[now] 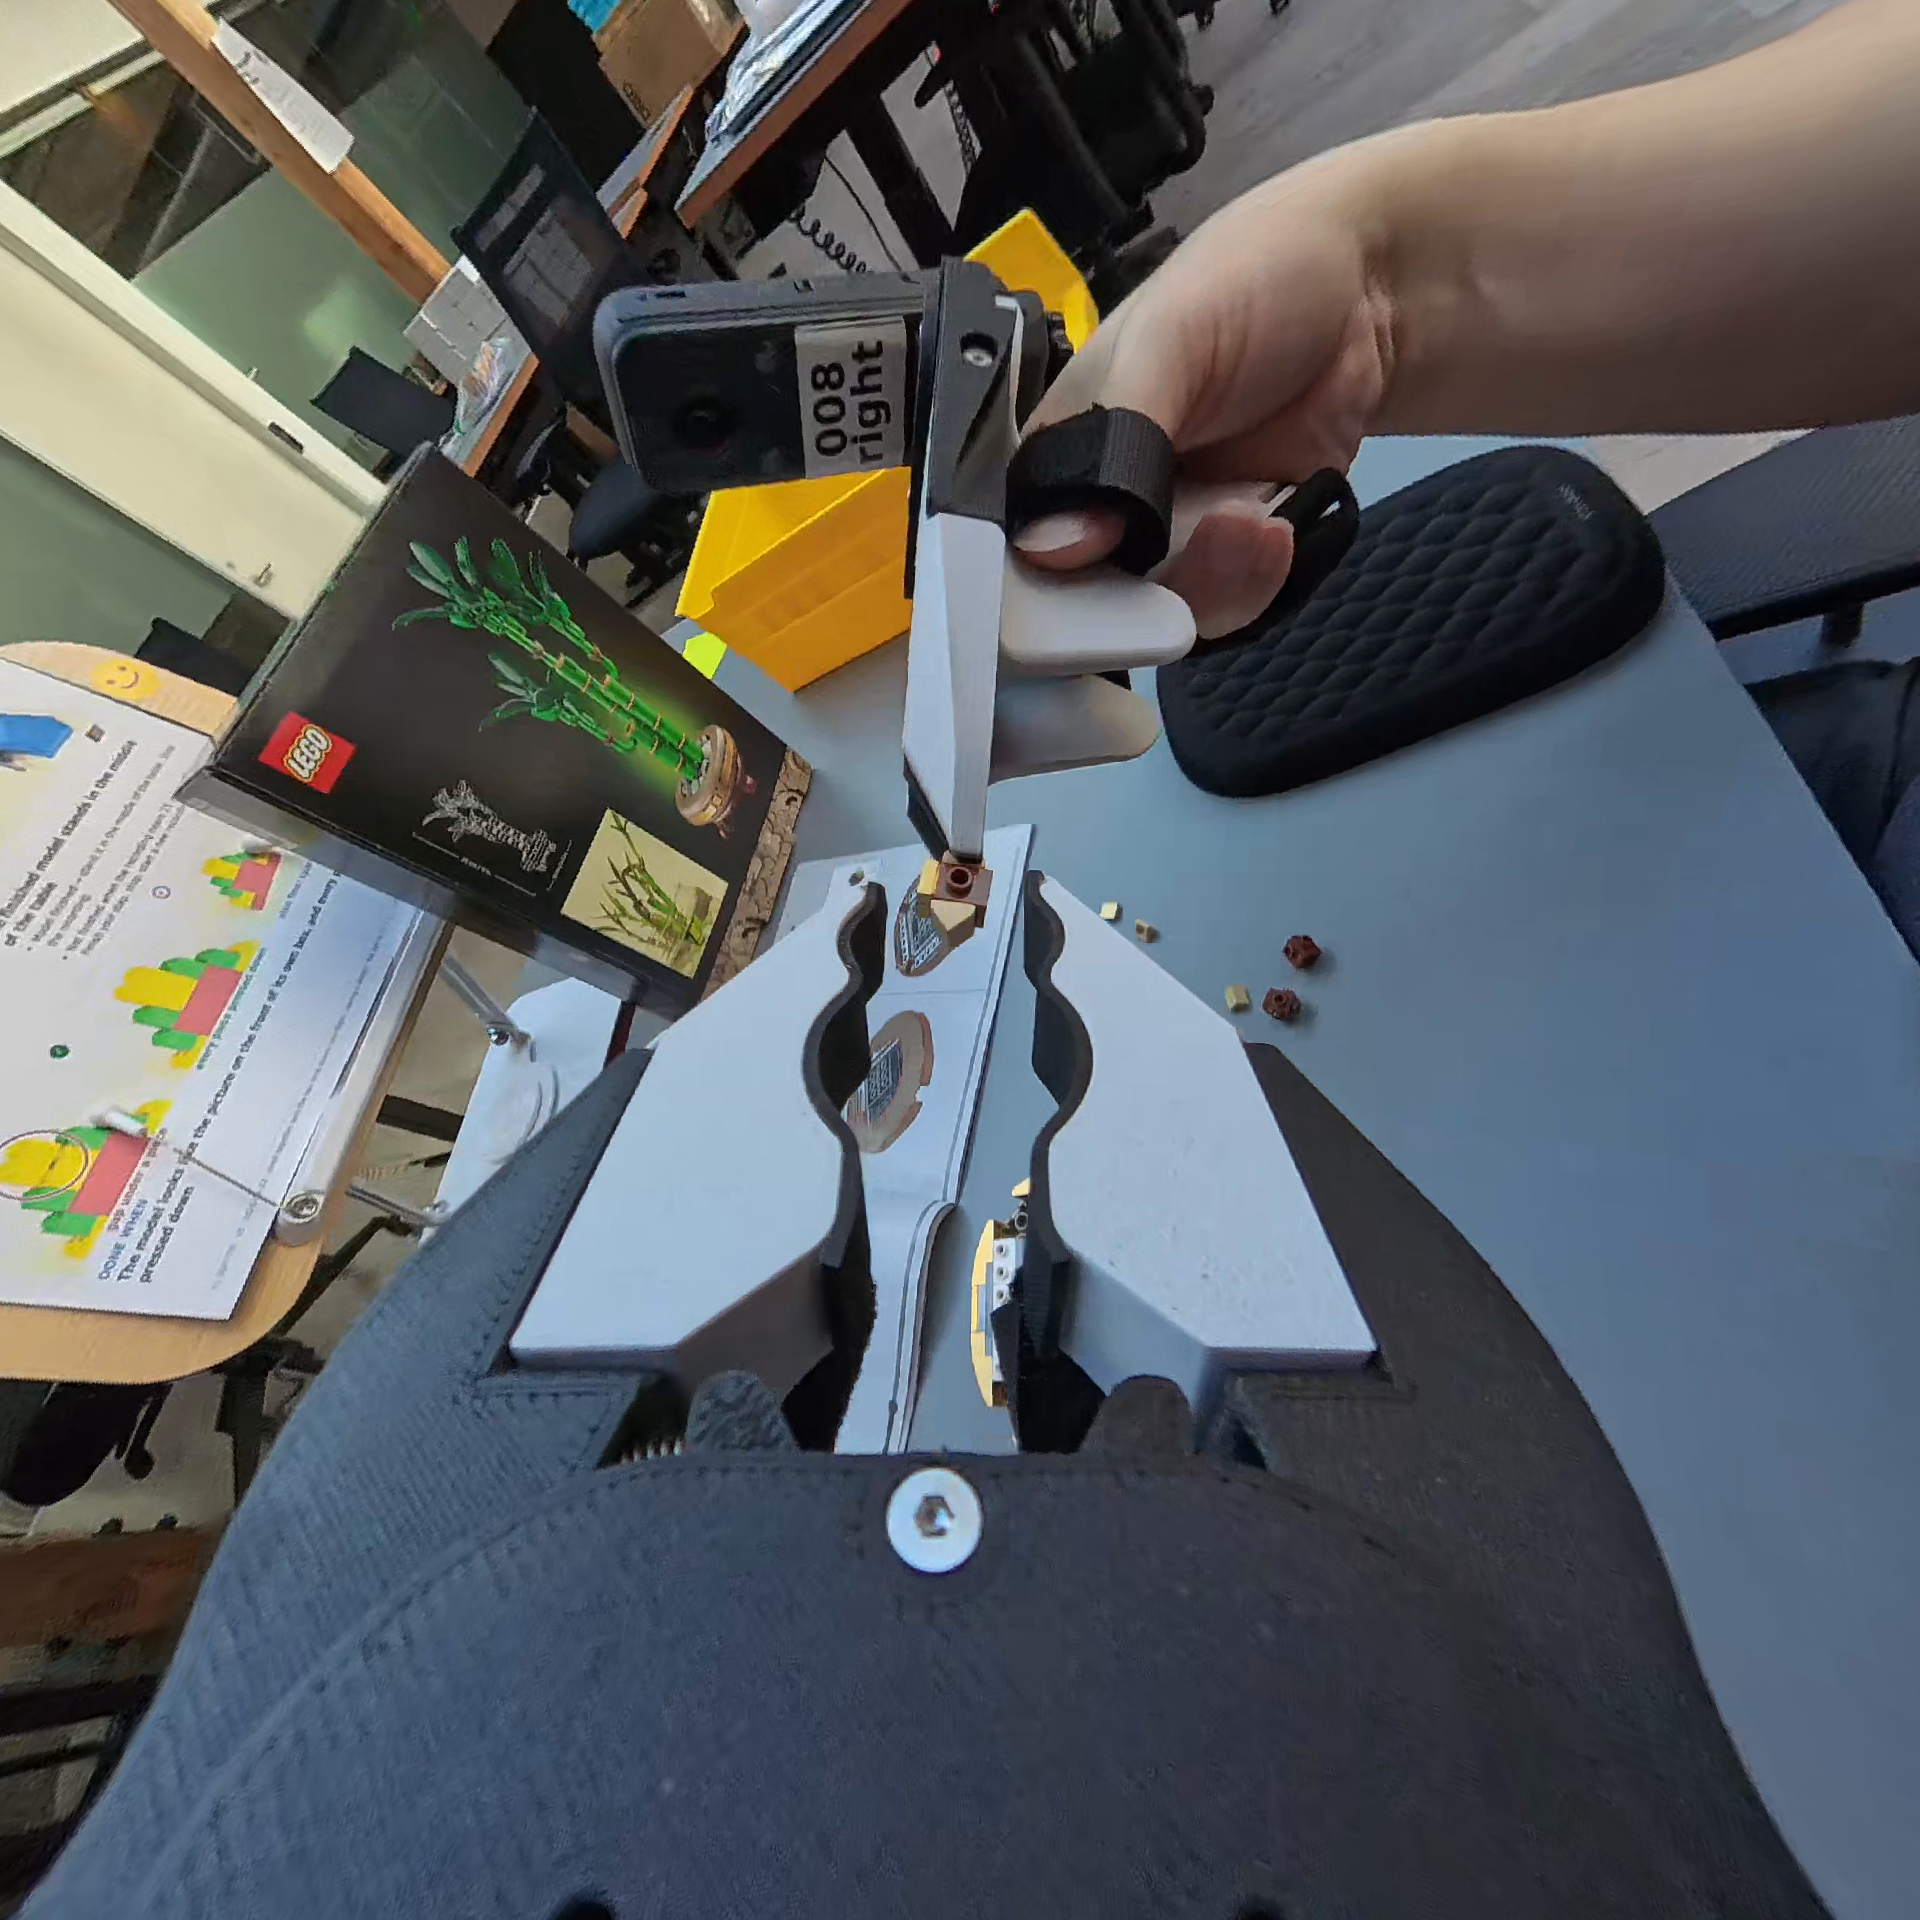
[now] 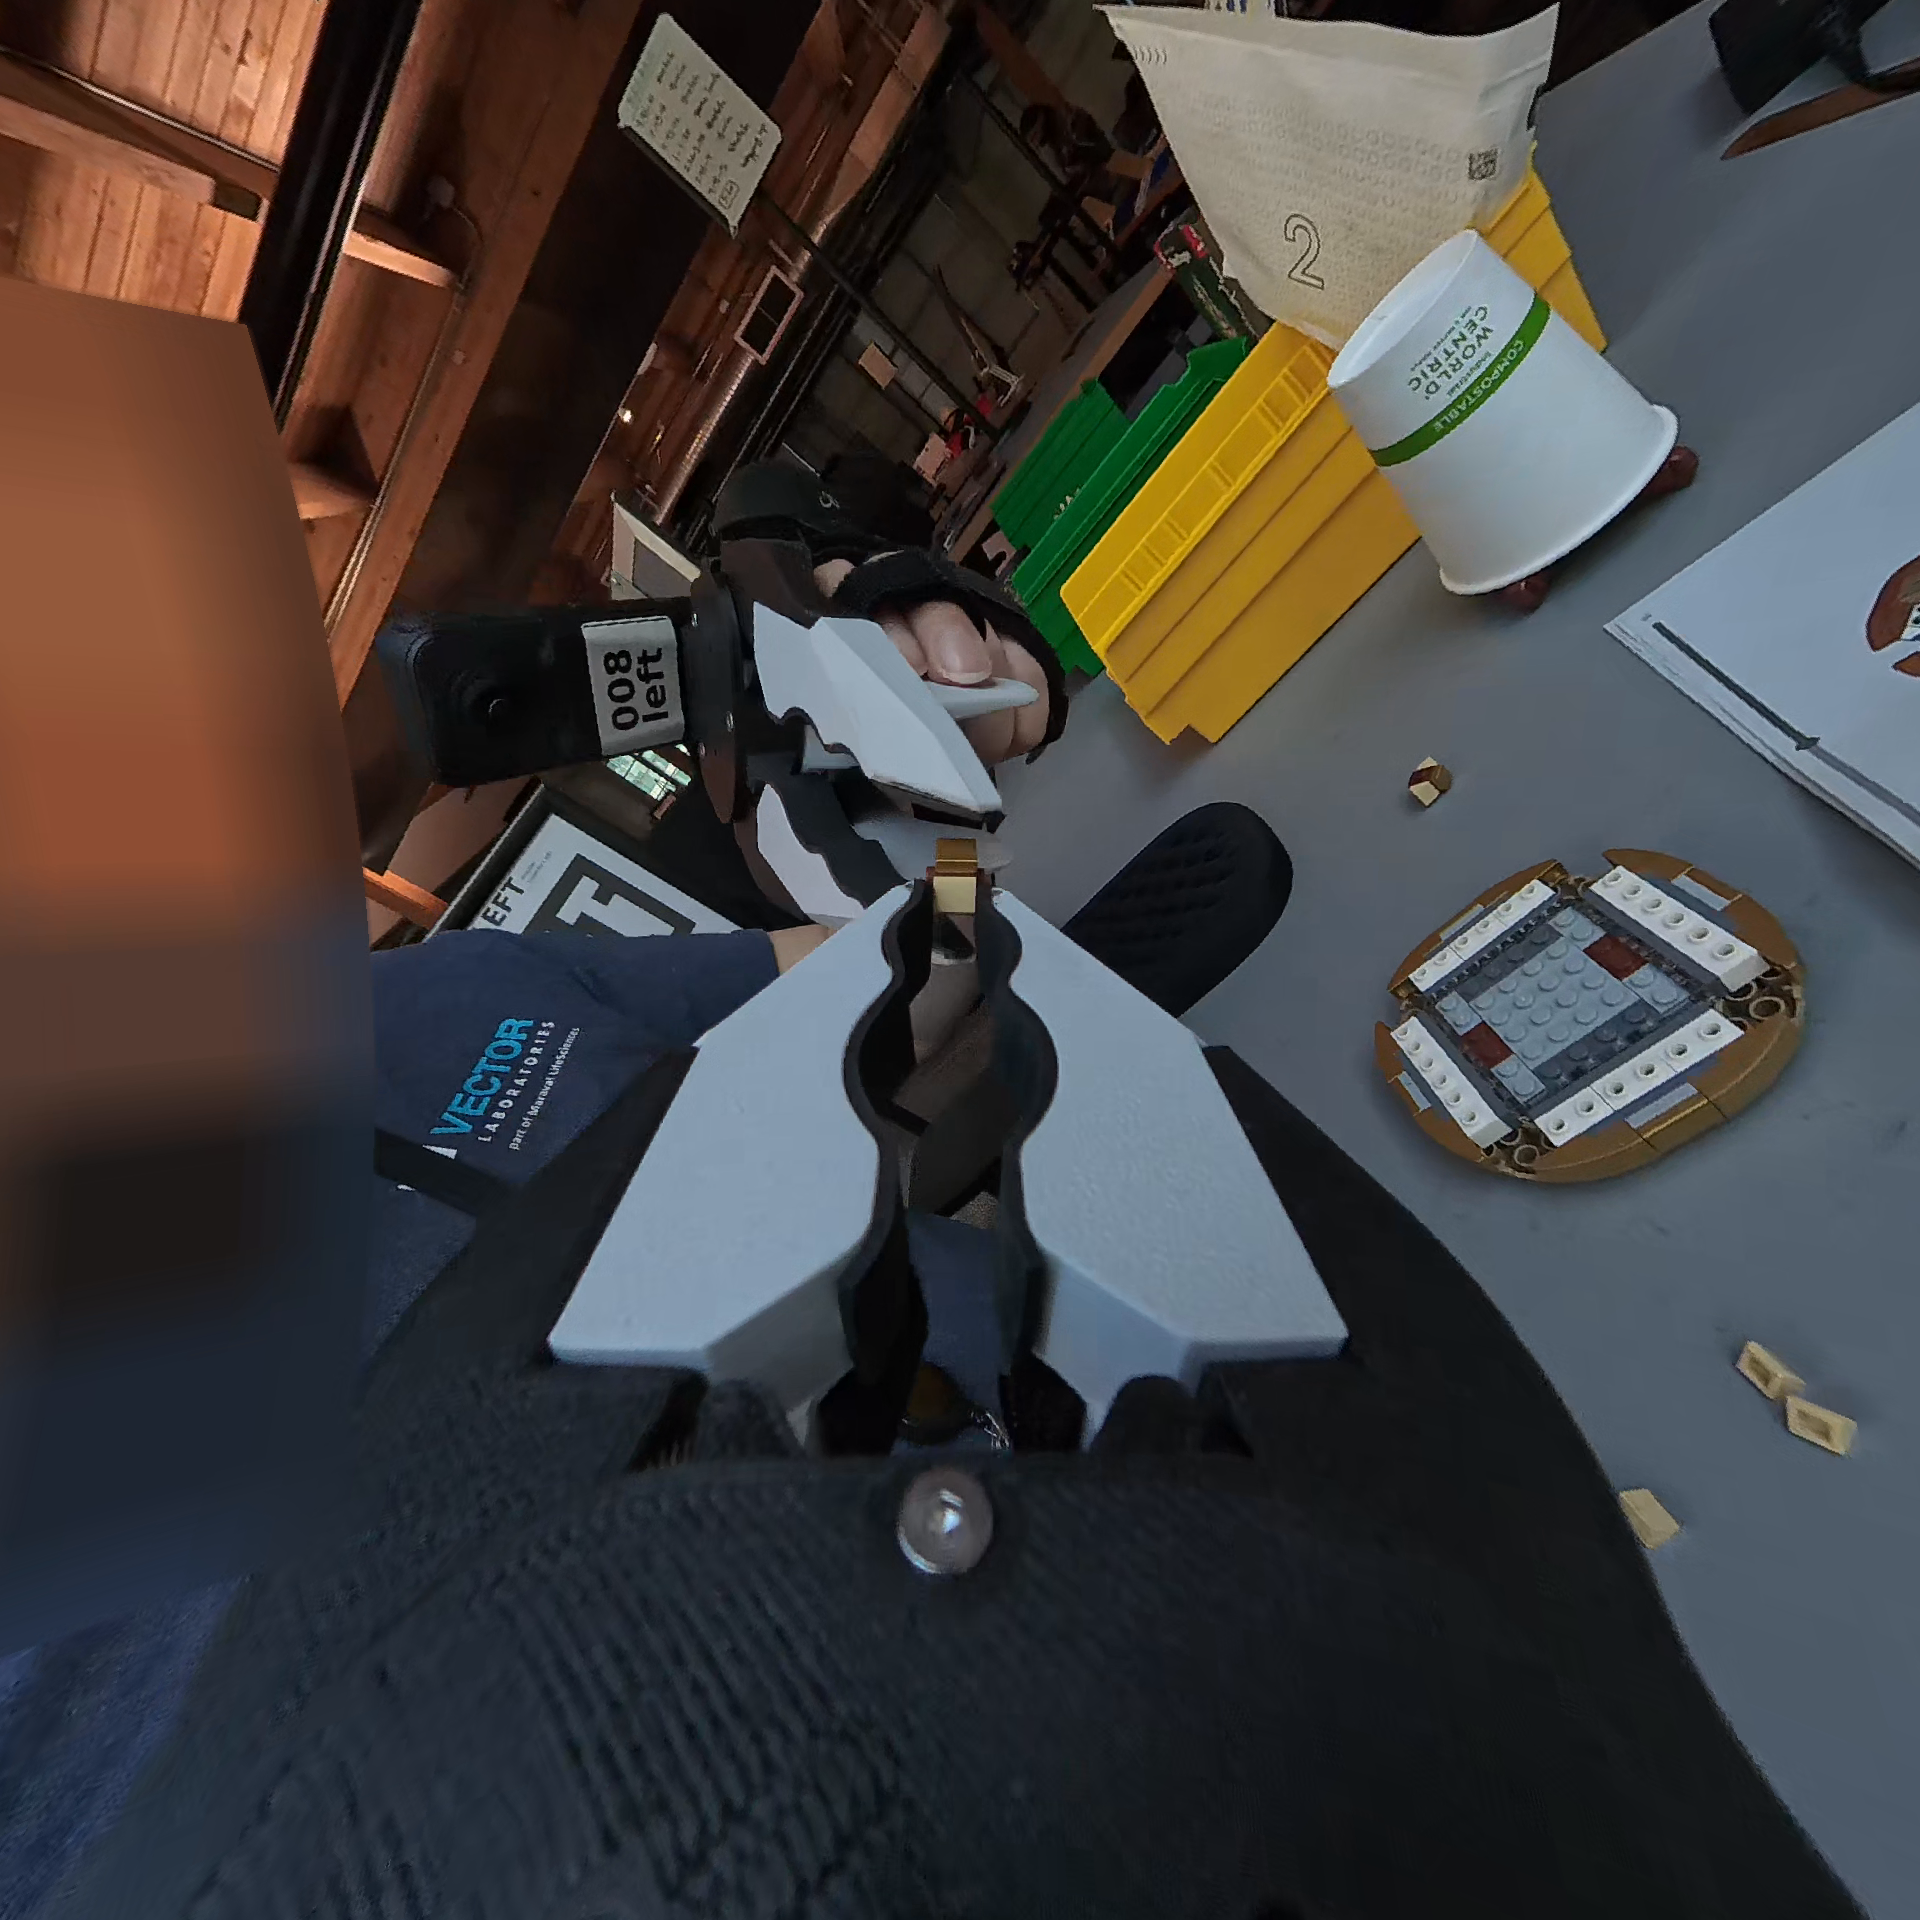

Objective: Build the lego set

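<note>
Right hand-held gripper (image 2: 954,902): fingers pinched together on small tan-and-brown piece (image 1: 954,891), held in air above booklet (image 1: 935,1049). Left hand-held gripper (image 1: 951,894): fingers apart, gap wide, tips flanking piece, not touching it. Round base (image 2: 1590,1018) flat on grey bench (image 2: 1351,1299), well apart from both grippers. Loose tan bits (image 2: 1792,1397) near base; brown studs (image 1: 1291,977) on bench. Yellow bin (image 2: 1236,551), upturned cup (image 2: 1496,416) behind.

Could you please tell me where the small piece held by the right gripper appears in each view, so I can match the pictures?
Left wrist view: the small brown-and-gold piece sits at centre, at the right gripper tips.
Right wrist view: it shows gold, above centre, between that gripper's own fingertips.
Shared landmark: the yellow bin.
</note>
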`<state>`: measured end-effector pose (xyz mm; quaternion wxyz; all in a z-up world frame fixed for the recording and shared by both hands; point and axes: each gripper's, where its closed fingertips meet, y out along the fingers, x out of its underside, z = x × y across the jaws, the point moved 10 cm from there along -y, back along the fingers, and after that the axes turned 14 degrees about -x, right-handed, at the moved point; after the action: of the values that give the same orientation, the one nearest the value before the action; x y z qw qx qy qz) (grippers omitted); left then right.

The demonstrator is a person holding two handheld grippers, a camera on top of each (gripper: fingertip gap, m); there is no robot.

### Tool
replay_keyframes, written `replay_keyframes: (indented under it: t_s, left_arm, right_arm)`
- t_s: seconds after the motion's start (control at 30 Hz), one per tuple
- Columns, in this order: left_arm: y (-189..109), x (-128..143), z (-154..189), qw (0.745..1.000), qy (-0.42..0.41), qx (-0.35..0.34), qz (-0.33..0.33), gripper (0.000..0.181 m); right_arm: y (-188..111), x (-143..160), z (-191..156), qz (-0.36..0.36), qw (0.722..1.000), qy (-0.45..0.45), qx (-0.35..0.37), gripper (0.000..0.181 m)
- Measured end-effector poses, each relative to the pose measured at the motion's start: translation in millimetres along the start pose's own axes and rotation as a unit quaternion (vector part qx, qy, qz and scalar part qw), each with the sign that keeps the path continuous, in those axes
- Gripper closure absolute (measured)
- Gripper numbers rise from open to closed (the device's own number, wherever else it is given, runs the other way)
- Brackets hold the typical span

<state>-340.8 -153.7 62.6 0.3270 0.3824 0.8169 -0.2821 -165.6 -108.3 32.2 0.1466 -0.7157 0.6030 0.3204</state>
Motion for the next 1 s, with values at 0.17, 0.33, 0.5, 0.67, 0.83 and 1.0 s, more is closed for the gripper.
replay_keyframes:
  t_s: [0.17,0.33,0.5,0.67,0.83,1.0]
  left_arm:
    - [-1,12,6,1.000,0.004,-0.014,-0.014,0.167]
    - [-7,20,11,0.999,0.010,-0.026,-0.023,0.170]
    - [-52,63,-12,0.990,-0.017,-0.091,-0.106,0.170]
    - [-95,148,-17,0.954,-0.103,-0.060,-0.275,0.169]
    - [-93,183,-11,0.933,-0.119,-0.033,-0.337,0.169]
    - [-76,198,-12,0.918,-0.069,0.039,-0.388,0.169]
  right_arm:
    - [7,0,7,-0.020,1.000,0.006,0.007,0.175]
    - [15,3,15,-0.033,0.999,0.011,0.013,0.174]
    - [12,1,17,-0.025,0.996,-0.059,0.061,0.154]
    - [-16,13,20,-0.050,0.983,-0.131,0.119,0.156]
    - [-31,20,30,-0.043,0.981,-0.136,0.129,0.156]
    - [-38,24,30,-0.036,0.982,-0.139,0.124,0.156]
